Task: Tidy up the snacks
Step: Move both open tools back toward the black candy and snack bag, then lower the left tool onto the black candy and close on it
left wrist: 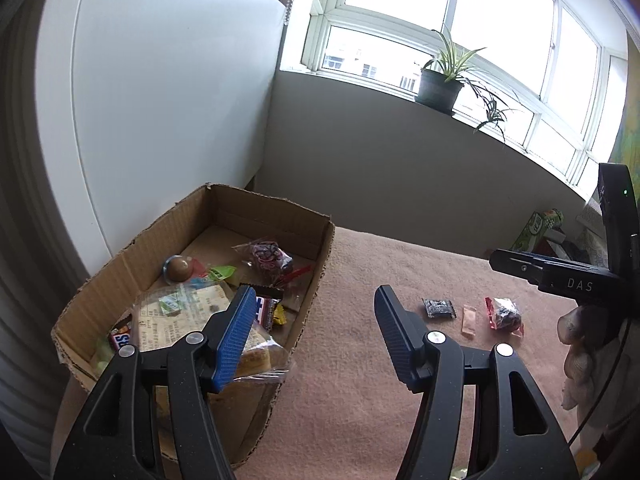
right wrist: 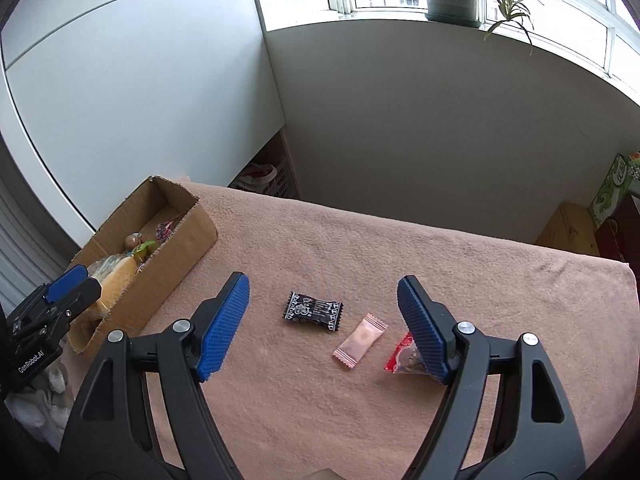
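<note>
1. Tabletop (right wrist: 400, 240): covered with a pink towel-like cloth.
2. Cardboard box (right wrist: 168, 264): open top, left end of tabletop, part-filled with wrapped snacks, incl. a bagged bread slice (left wrist: 256, 356).
3. My left claw (left wrist: 316, 336): half open, empty, over the box's right edge.
4. My right claw (right wrist: 324, 328): wide open, empty, above three loose snacks right of the box.
5. Red-and-clear packet (right wrist: 404, 356): partly behind right finger.
6. Black printed wrapper (right wrist: 314, 310): crimped ends, flat.
7. Pink sachet (right wrist: 360, 340): smallest, between the other two.
</note>
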`<state>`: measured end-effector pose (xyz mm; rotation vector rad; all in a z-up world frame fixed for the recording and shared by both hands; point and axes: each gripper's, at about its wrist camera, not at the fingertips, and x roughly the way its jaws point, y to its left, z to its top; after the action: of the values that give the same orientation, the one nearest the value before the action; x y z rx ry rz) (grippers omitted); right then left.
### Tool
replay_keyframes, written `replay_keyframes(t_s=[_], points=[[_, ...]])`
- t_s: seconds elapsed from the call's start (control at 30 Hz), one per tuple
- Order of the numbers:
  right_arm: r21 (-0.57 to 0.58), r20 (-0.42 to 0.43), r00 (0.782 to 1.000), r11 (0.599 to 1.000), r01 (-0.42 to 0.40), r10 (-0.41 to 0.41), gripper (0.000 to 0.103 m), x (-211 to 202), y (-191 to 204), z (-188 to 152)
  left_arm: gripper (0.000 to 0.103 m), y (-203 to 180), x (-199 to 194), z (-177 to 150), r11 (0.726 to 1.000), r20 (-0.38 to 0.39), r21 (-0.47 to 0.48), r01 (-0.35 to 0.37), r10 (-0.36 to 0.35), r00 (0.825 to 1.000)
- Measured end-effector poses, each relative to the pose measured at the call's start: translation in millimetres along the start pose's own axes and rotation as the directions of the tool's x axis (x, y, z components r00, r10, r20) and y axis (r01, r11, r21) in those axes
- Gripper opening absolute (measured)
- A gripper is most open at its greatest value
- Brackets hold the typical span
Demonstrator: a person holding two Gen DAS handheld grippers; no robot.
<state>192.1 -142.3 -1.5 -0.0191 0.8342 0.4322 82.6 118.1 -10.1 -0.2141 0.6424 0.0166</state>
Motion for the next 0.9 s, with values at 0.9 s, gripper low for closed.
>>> replay_keyframes(t_s=[0.9], points=[[0.187,-0.135,0.977,0.972,-0.141,0.167,0.079,36,-130,-29,0.061,-115,148,11,0.979,-0.32,0.017,0.202,-0.186,0.929]])
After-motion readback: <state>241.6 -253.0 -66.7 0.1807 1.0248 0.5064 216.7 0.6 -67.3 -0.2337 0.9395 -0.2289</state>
